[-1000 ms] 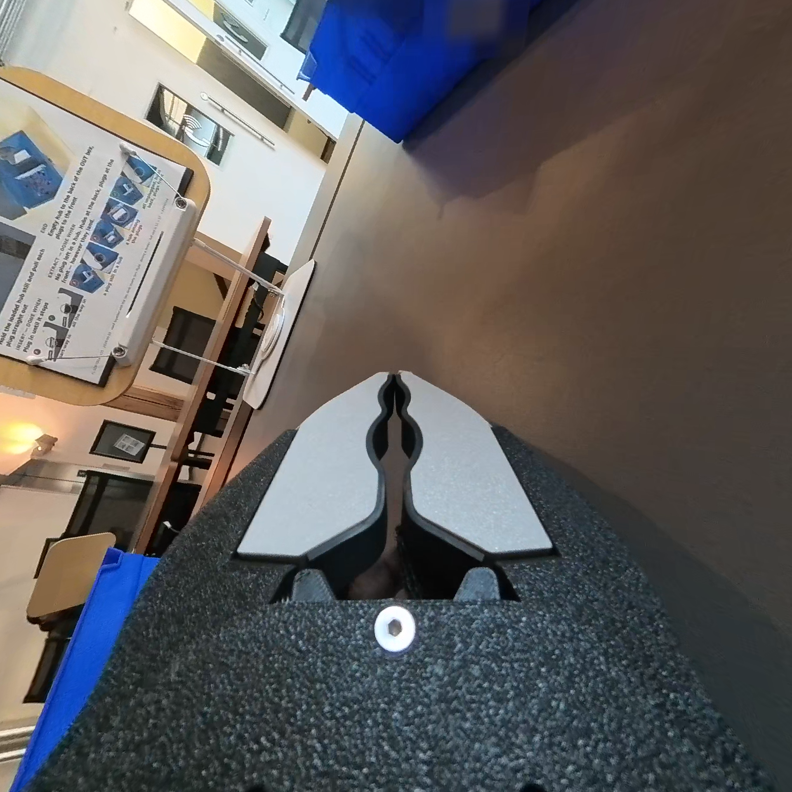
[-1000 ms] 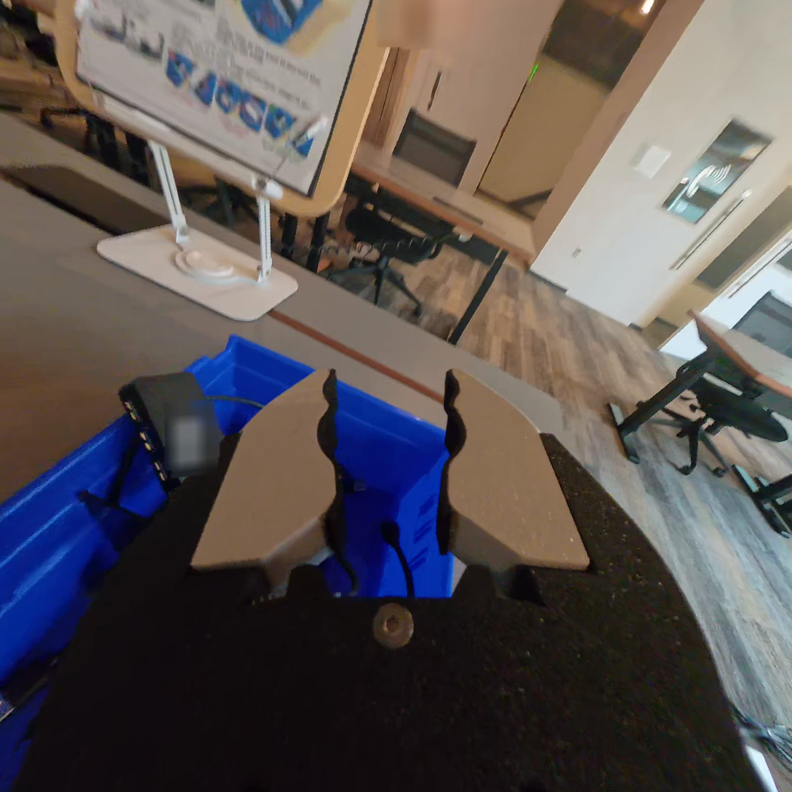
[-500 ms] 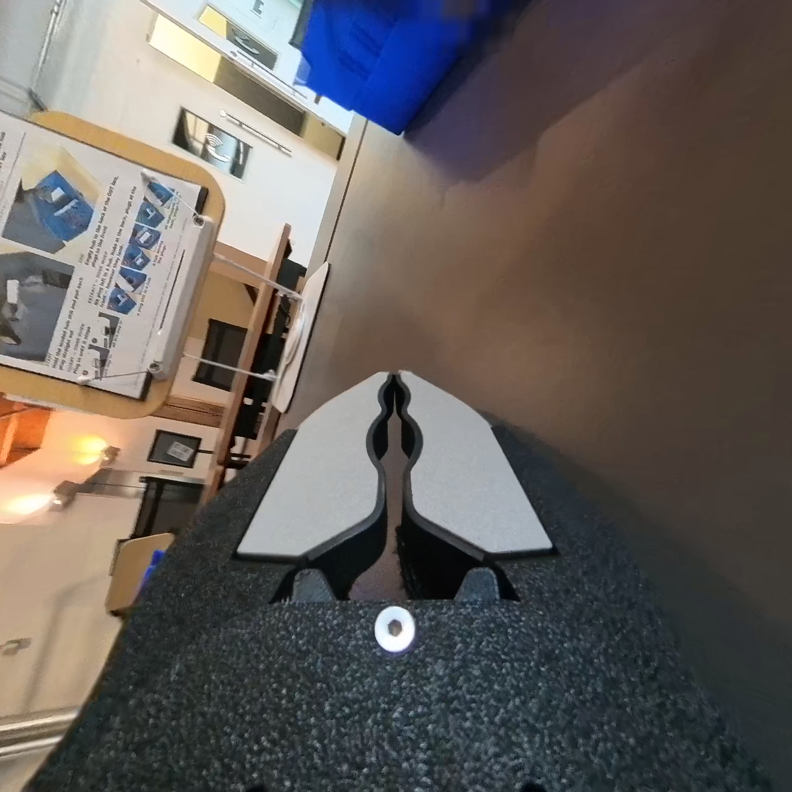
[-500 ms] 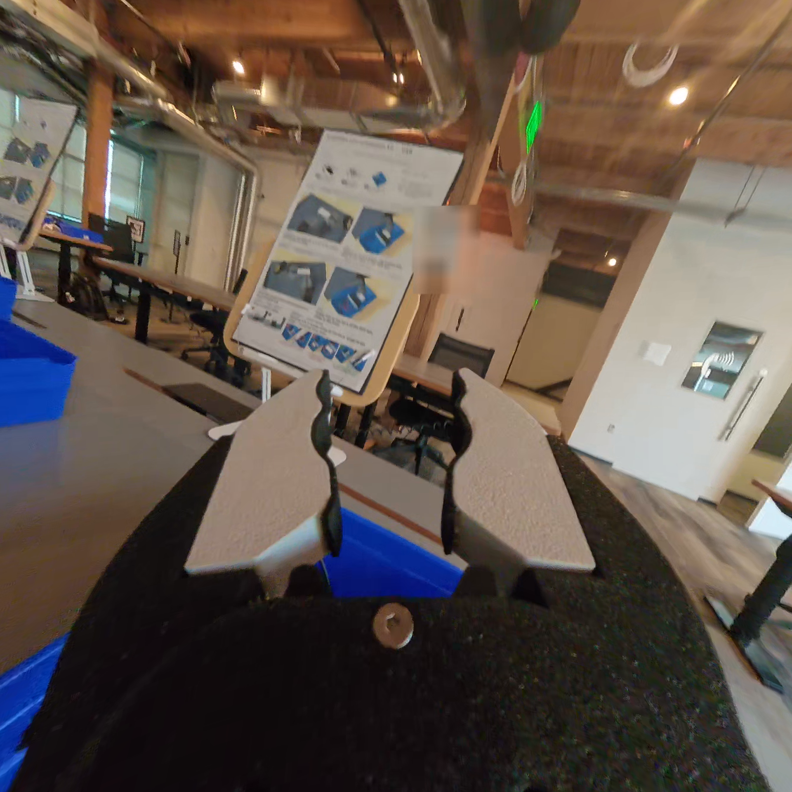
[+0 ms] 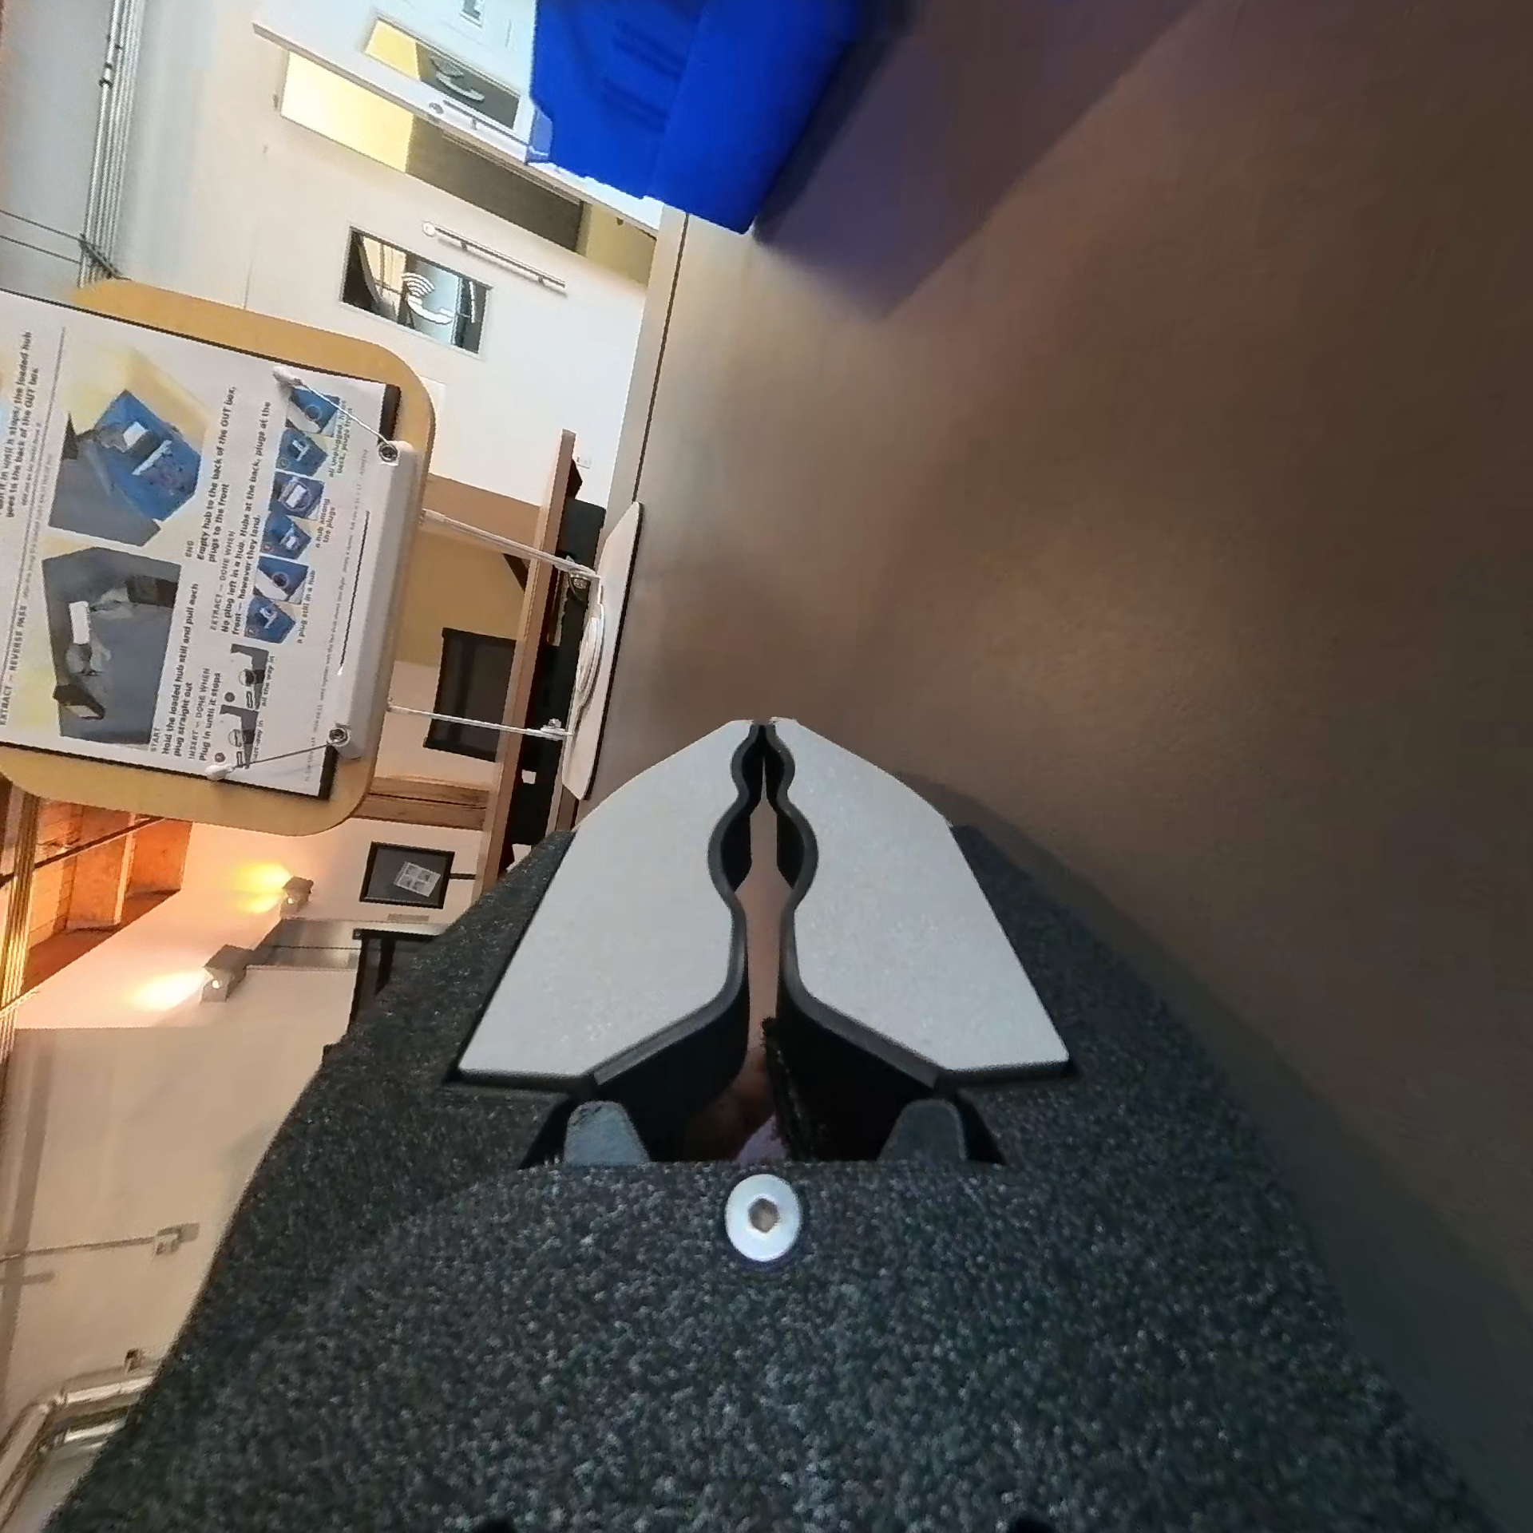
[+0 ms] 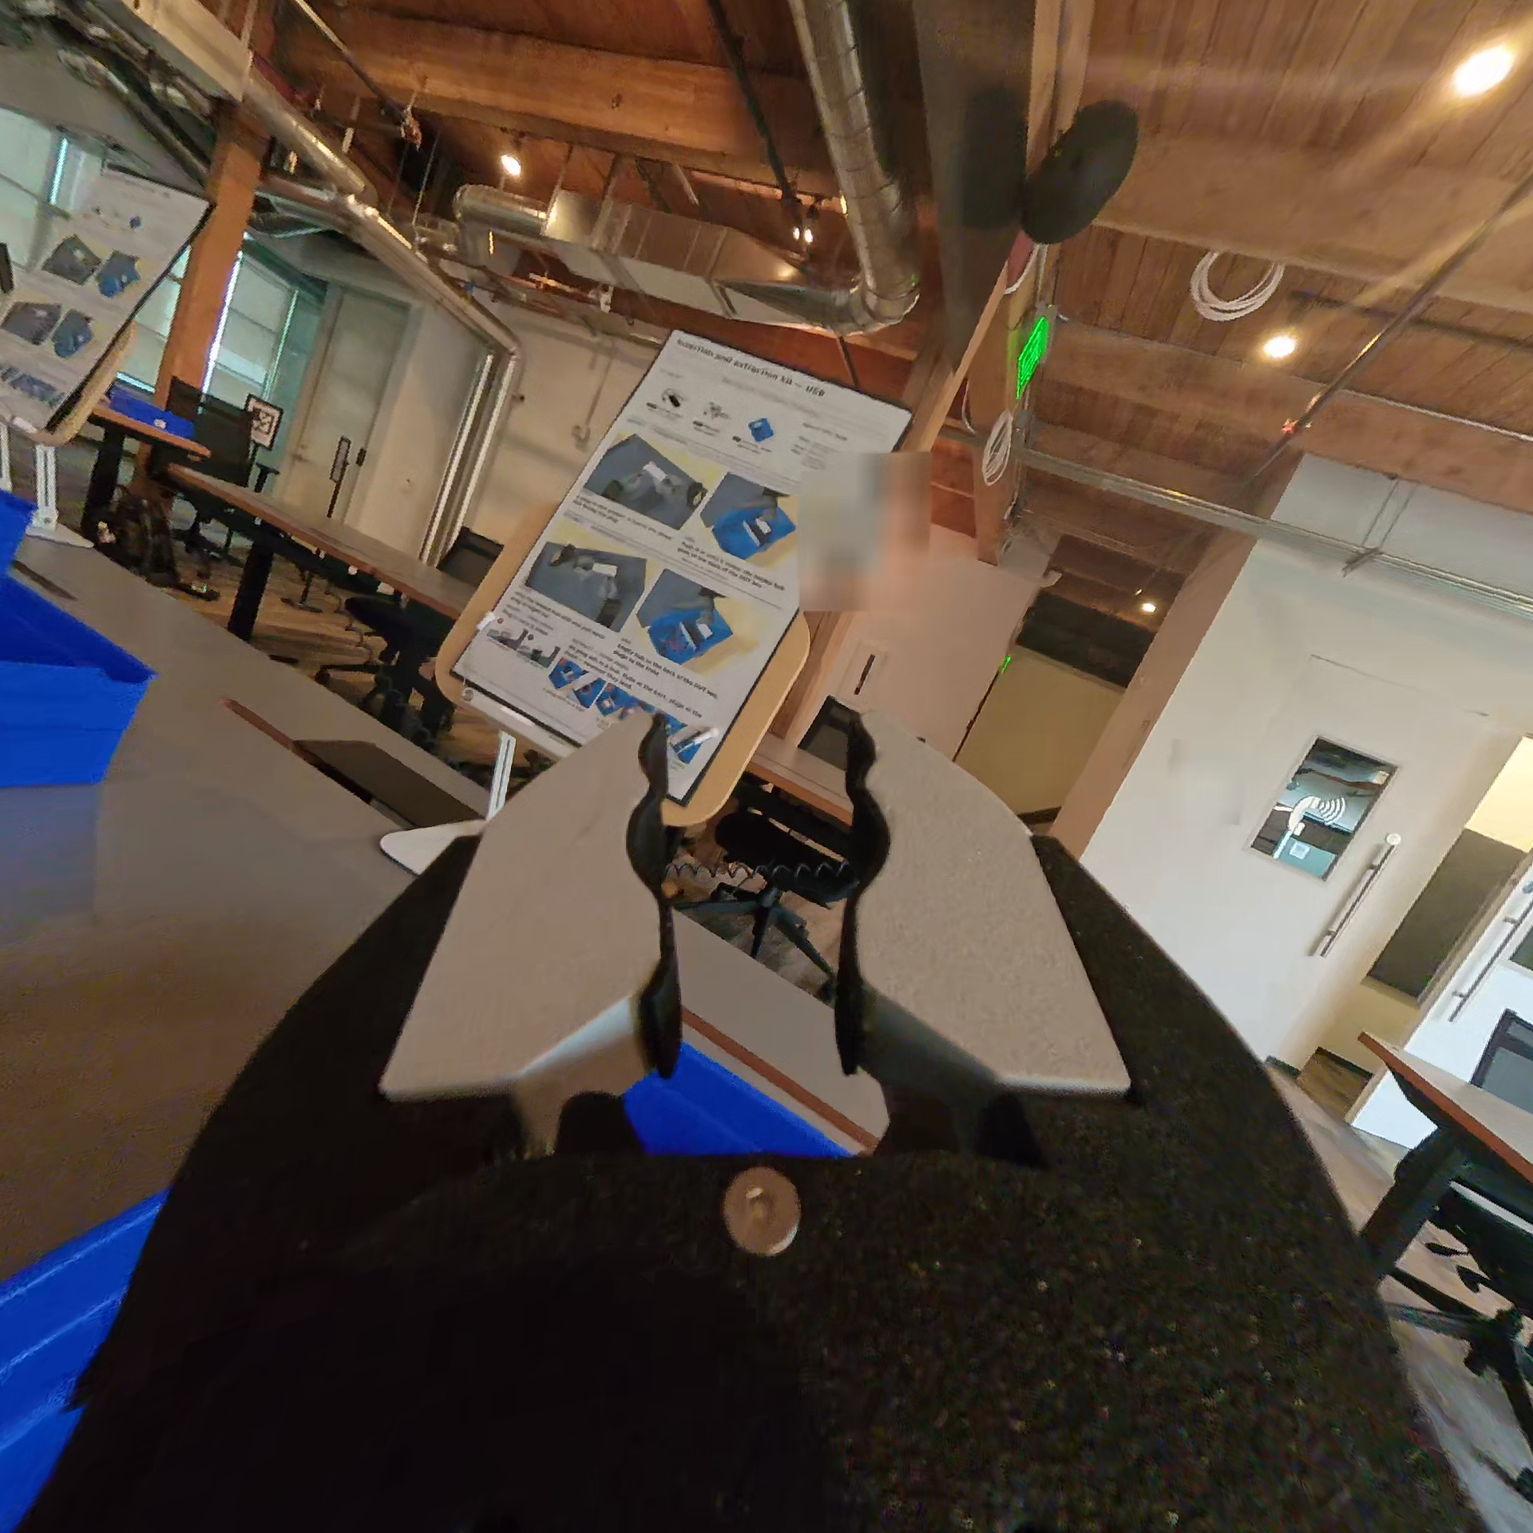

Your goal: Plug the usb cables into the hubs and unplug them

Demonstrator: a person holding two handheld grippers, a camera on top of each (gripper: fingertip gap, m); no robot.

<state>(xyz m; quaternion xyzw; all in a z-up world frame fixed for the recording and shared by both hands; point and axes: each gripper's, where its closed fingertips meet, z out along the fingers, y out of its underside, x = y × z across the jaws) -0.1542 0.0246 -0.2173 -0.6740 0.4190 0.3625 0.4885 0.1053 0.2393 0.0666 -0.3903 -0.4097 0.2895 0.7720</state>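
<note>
USB cables and hubs: none on show in either wrist view, so their look cannot be told. Left gripper (image 5: 765, 730): turned on its side, jaws closed tip to tip, nothing between them; grey table (image 5: 1161, 664) ahead and to their right, blue bin (image 5: 680, 108) far ahead, instruction board on a stand (image 5: 207, 547) off to their left. Right gripper (image 6: 751, 738): jaws parted, empty, pointed up at the room; second blue bin (image 6: 730, 1112) just below and behind them. Step, by my judgement: between handlings. Next move calls for tipping the right gripper down into that bin to find a plug.
</note>
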